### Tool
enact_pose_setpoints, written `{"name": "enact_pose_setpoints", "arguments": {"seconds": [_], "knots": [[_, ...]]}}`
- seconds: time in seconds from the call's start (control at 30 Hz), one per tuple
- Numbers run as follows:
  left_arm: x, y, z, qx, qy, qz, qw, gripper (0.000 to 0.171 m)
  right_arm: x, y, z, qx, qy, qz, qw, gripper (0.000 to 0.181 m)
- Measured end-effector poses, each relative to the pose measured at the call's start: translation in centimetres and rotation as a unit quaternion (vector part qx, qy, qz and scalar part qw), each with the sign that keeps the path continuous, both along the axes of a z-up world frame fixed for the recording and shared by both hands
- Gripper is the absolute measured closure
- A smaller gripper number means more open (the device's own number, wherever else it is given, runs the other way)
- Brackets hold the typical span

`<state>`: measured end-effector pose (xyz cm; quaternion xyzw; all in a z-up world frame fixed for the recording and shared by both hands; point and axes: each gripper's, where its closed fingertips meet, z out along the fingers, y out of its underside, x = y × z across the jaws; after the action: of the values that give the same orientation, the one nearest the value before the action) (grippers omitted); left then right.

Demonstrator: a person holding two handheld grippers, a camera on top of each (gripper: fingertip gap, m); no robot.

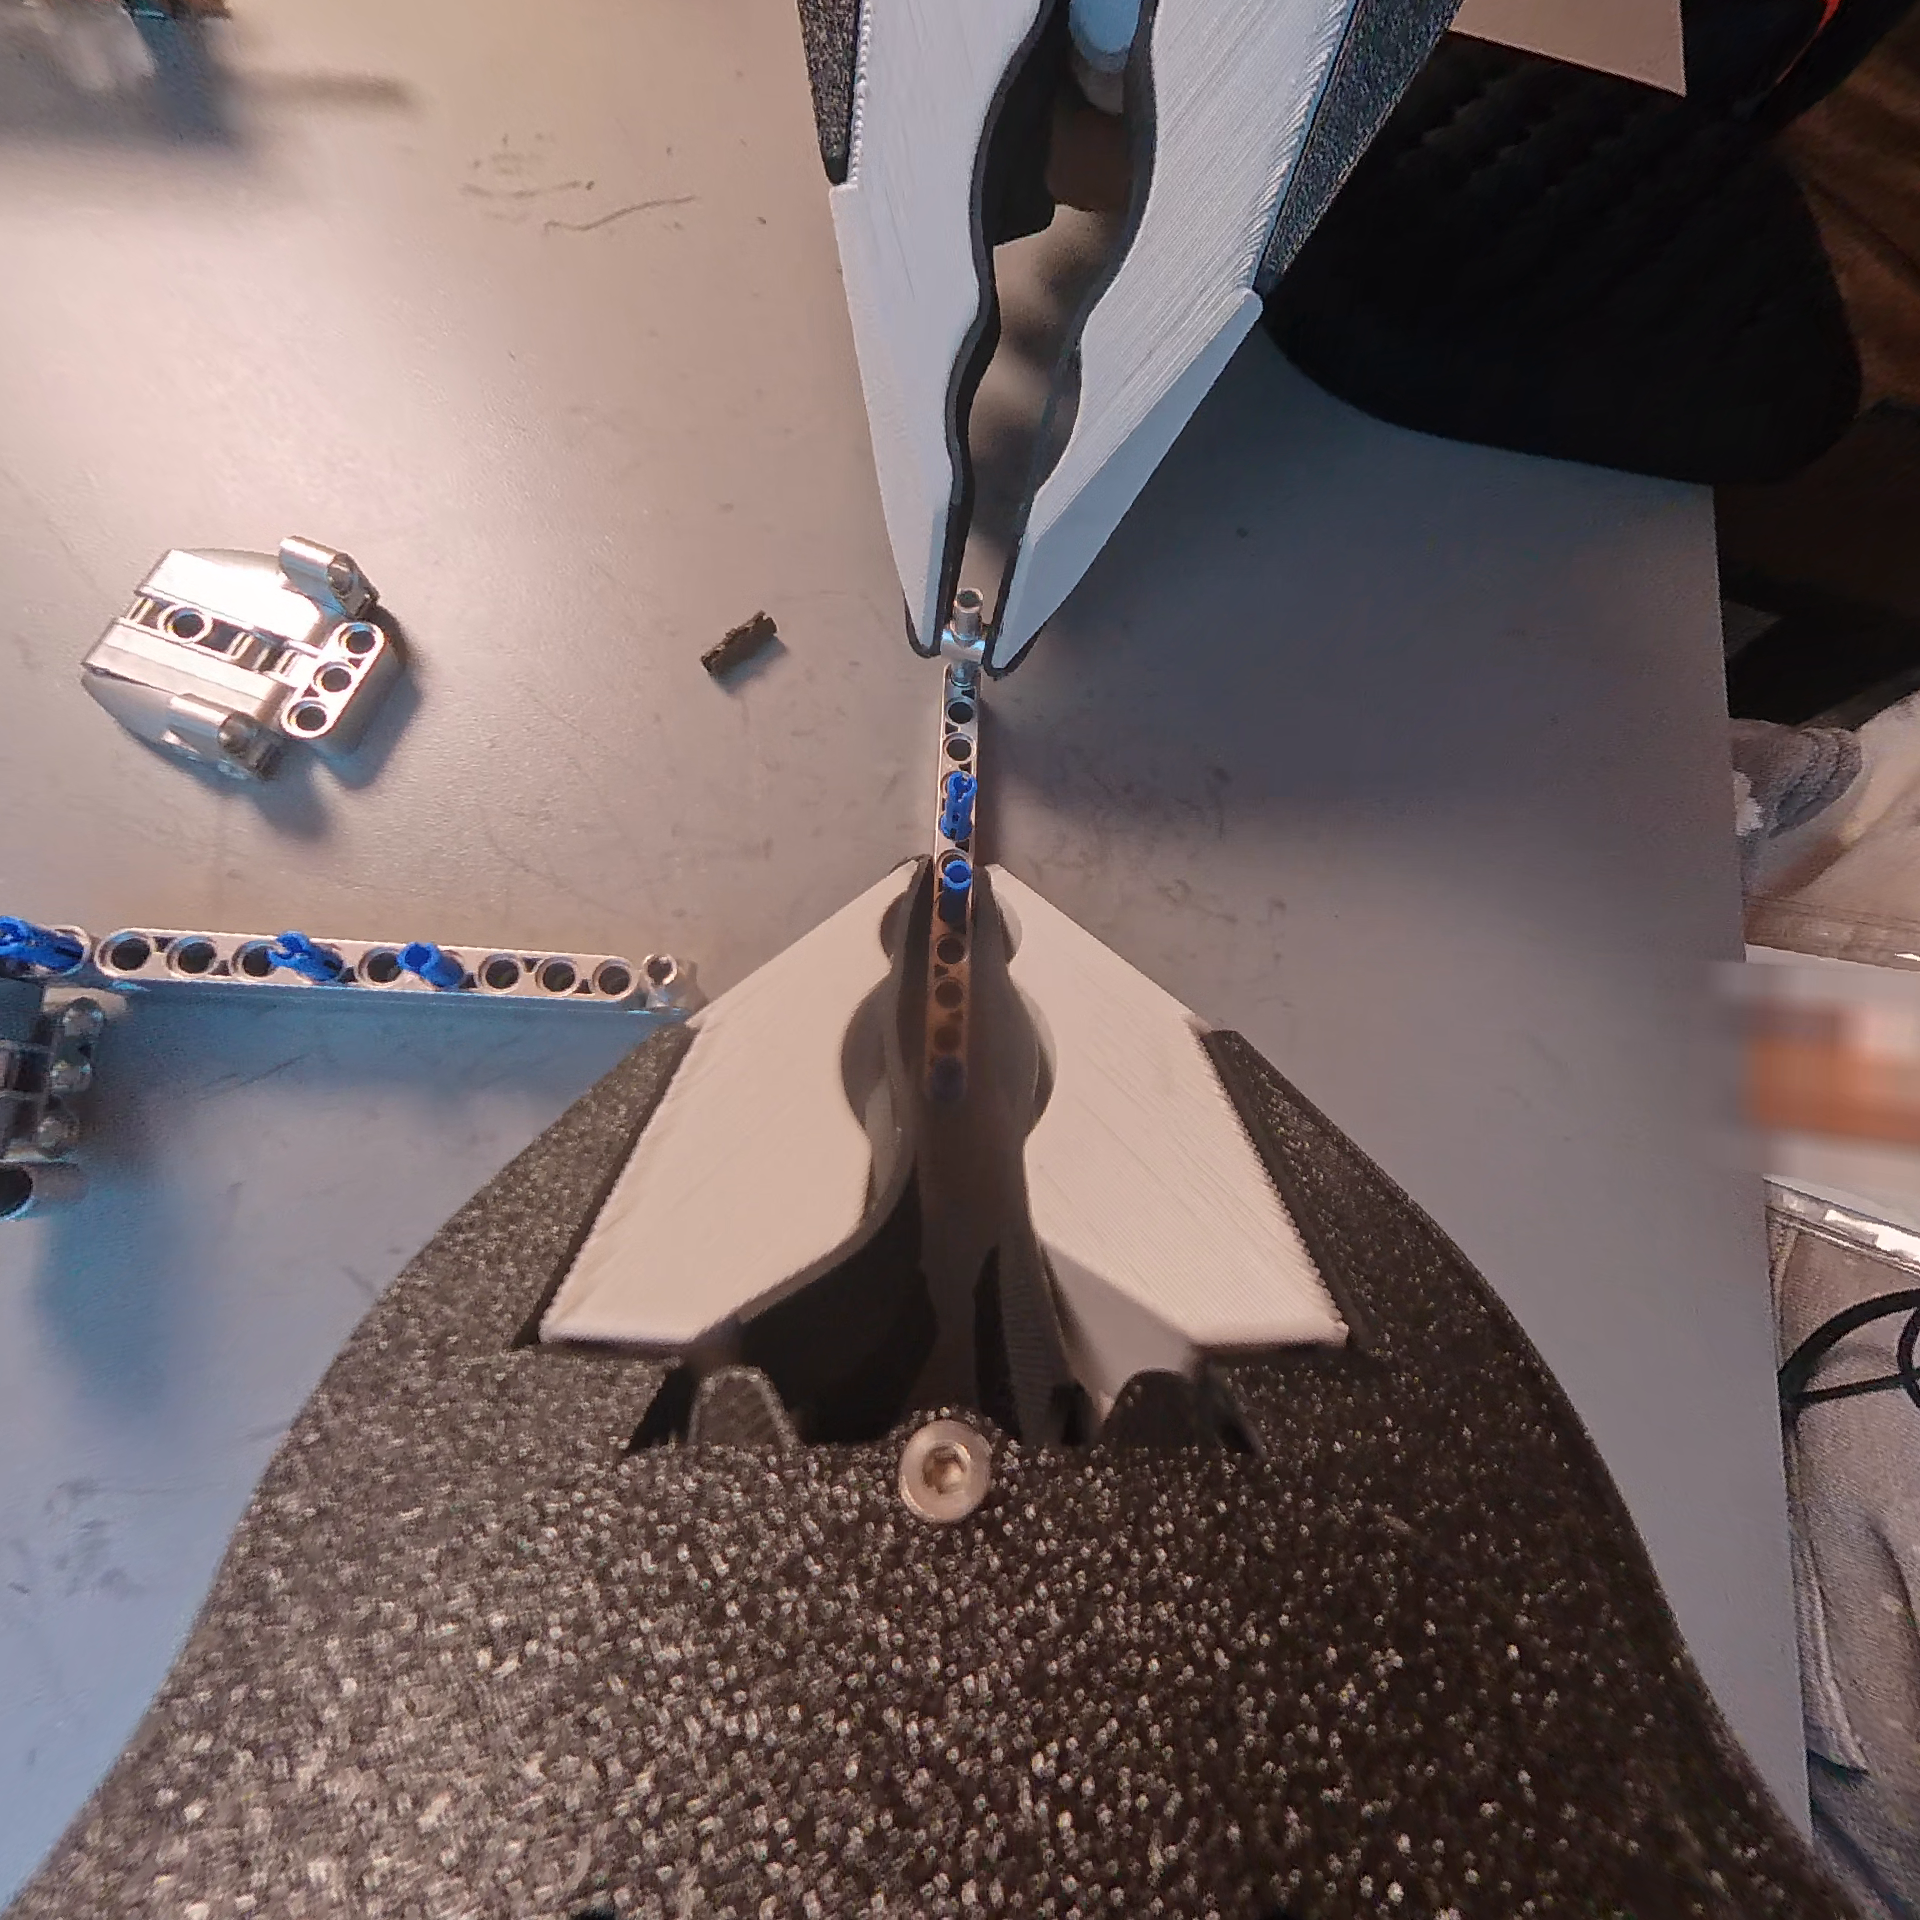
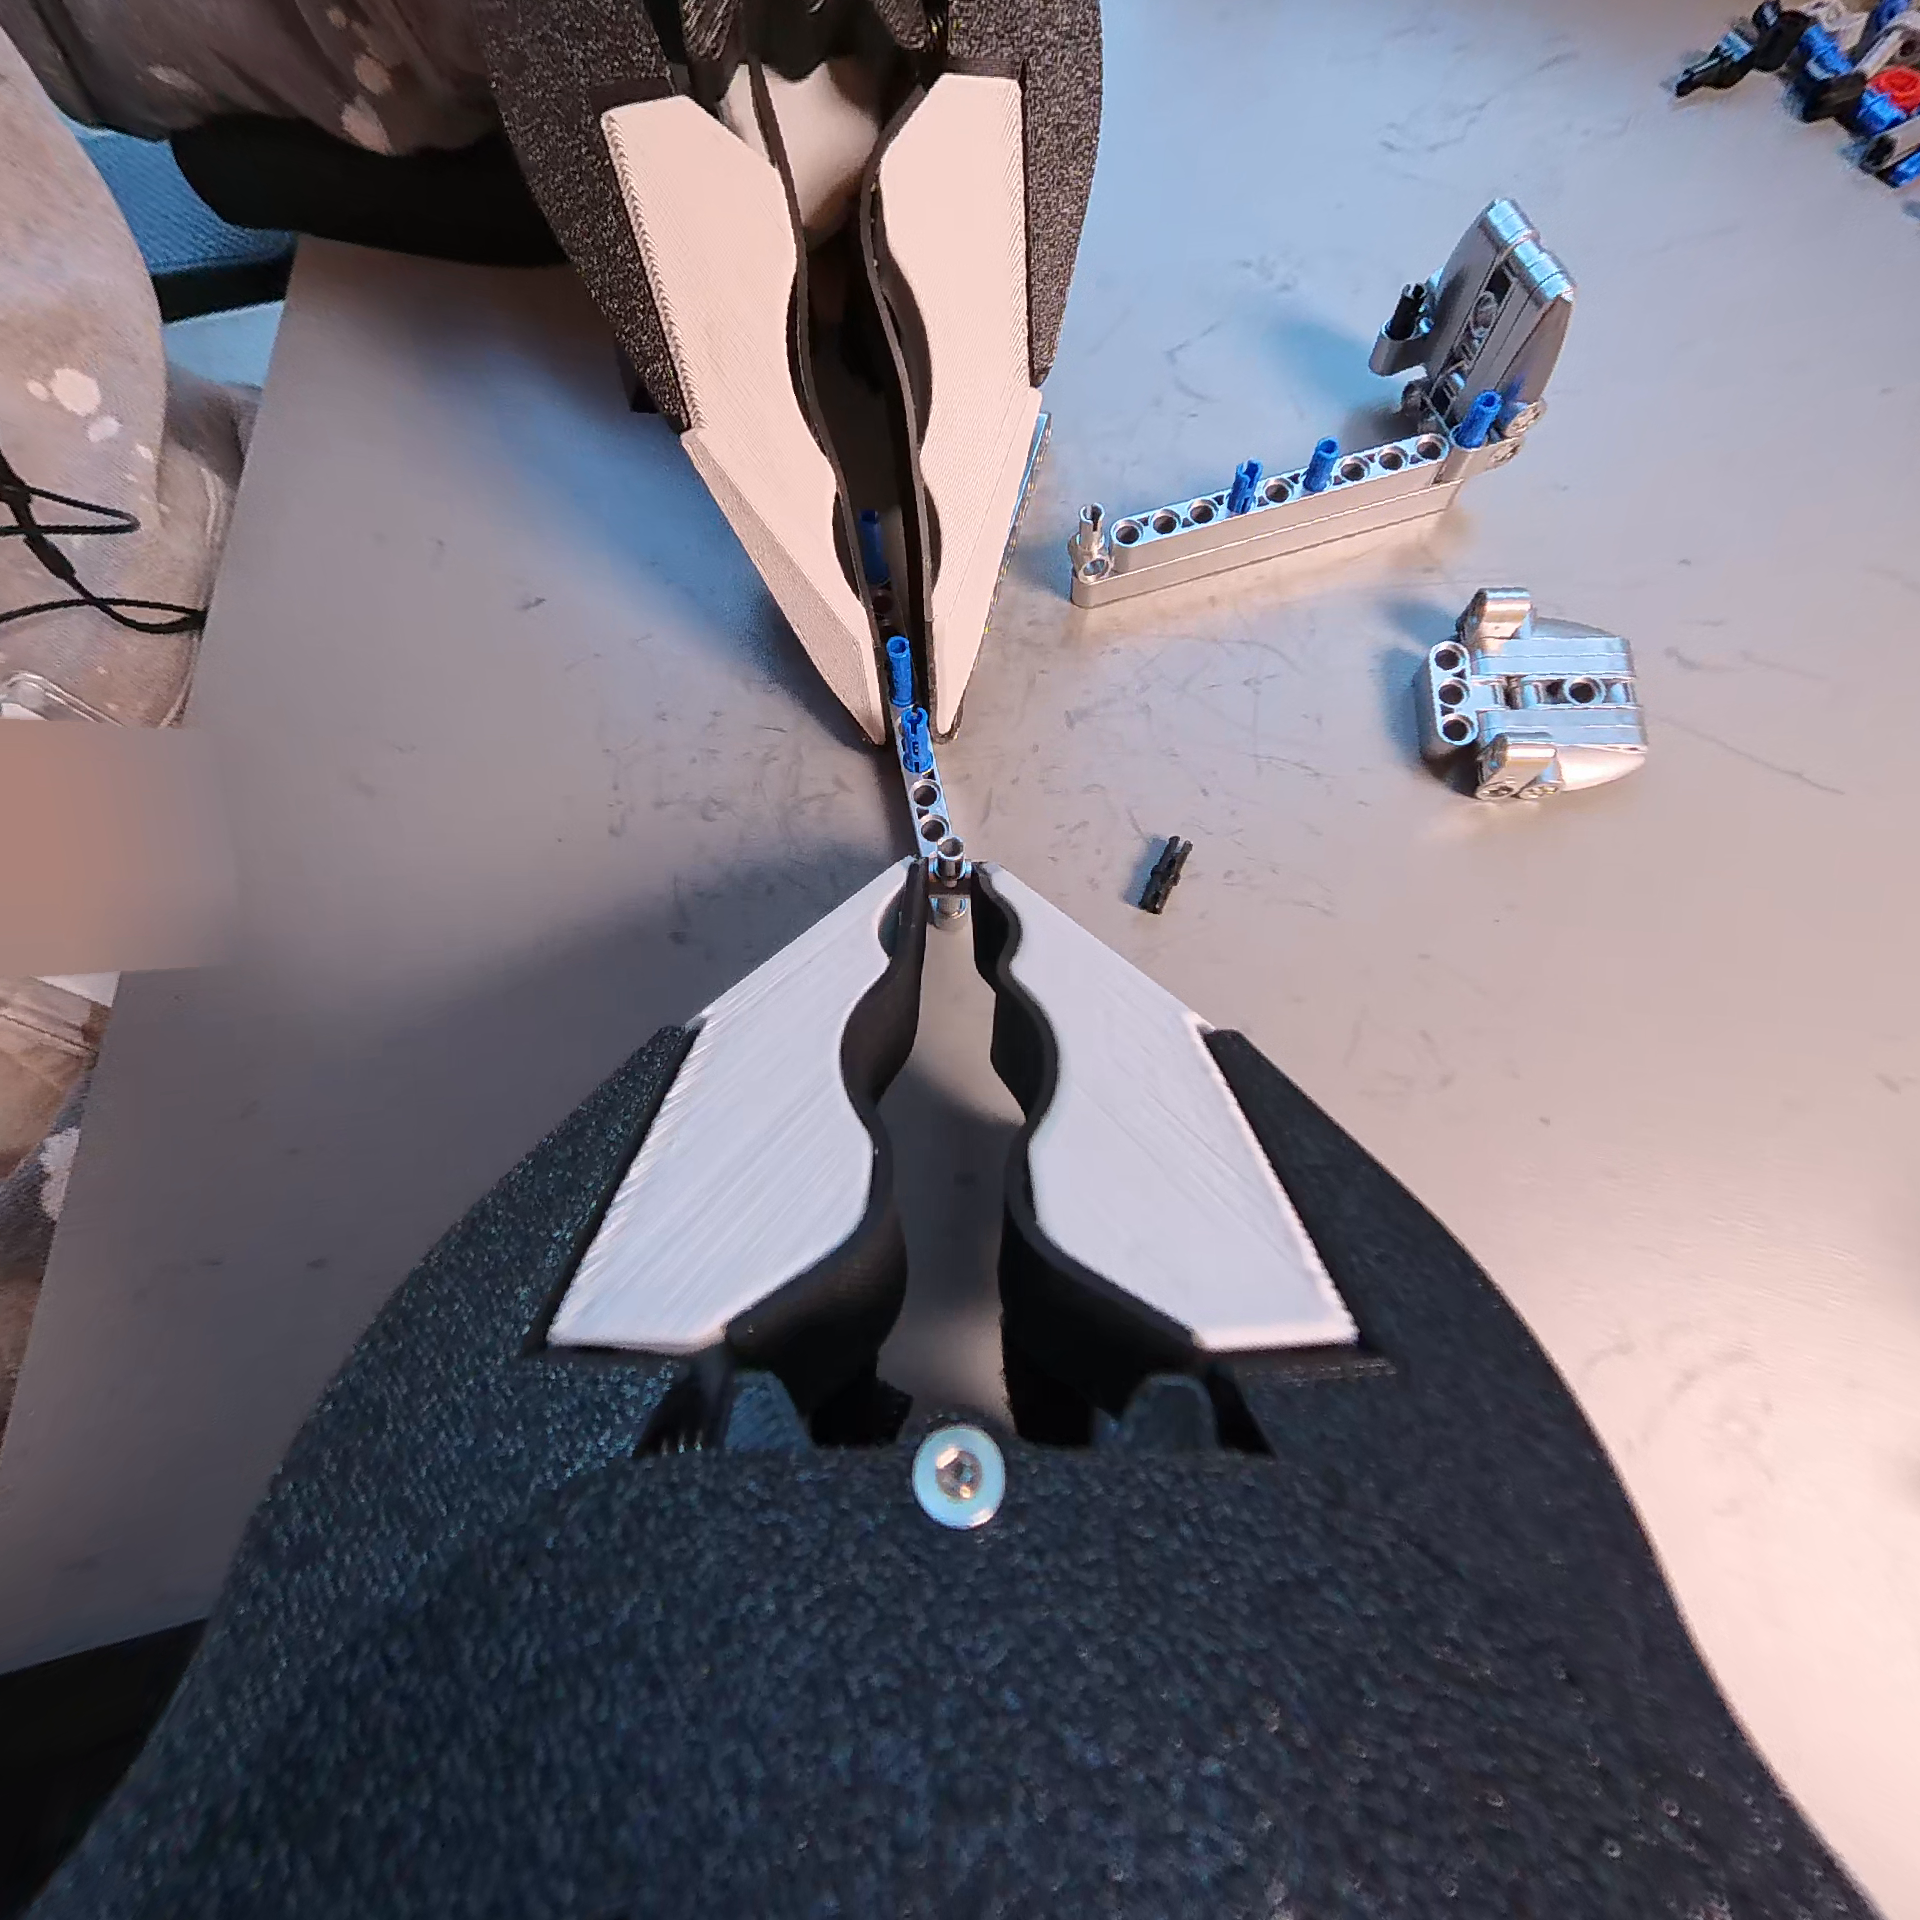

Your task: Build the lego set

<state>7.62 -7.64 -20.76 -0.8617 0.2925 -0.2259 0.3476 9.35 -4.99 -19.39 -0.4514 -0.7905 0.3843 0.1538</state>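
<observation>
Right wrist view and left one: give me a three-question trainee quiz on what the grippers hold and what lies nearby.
1. True or false: the left gripper is shut on the beam.
2. What does the right gripper pinch? A) a blue pin B) the grey pin at the beam's end C) the black pin
3. Fill in: the loose black pin lies on the ____.

Key: 1 true; 2 B; 3 table.

Silver beam point(image 1: 957, 727) between both grippers' fingers point(image 1: 790, 1049)
</observation>
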Motion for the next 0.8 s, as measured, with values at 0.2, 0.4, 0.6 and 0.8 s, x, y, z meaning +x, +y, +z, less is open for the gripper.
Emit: {"name": "enact_pose_setpoints", "arguments": {"seconds": [0.2,0.4,0.6,0.8], "knots": [[0.01,0.0,-0.02,0.001,0.004,0.001,1.0,0.167,0.09,0.02,-0.03,0.024,0.0,0.006,1.0,0.175],[0.0,0.0,-0.04,0.002,0.01,0.002,1.0,0.167,0.08,-0.05,-0.07,0.045,-0.006,0.015,0.999,0.175],[0.0,0.01,-0.04,0.005,0.015,0.002,1.0,0.167,-0.08,0.0,-0.03,0.023,0.008,-0.011,1.0,0.175],[-0.01,0.02,-0.04,0.009,0.019,0.002,1.0,0.167,-0.17,-0.03,-0.07,0.017,0.016,-0.019,1.0,0.175]]}}
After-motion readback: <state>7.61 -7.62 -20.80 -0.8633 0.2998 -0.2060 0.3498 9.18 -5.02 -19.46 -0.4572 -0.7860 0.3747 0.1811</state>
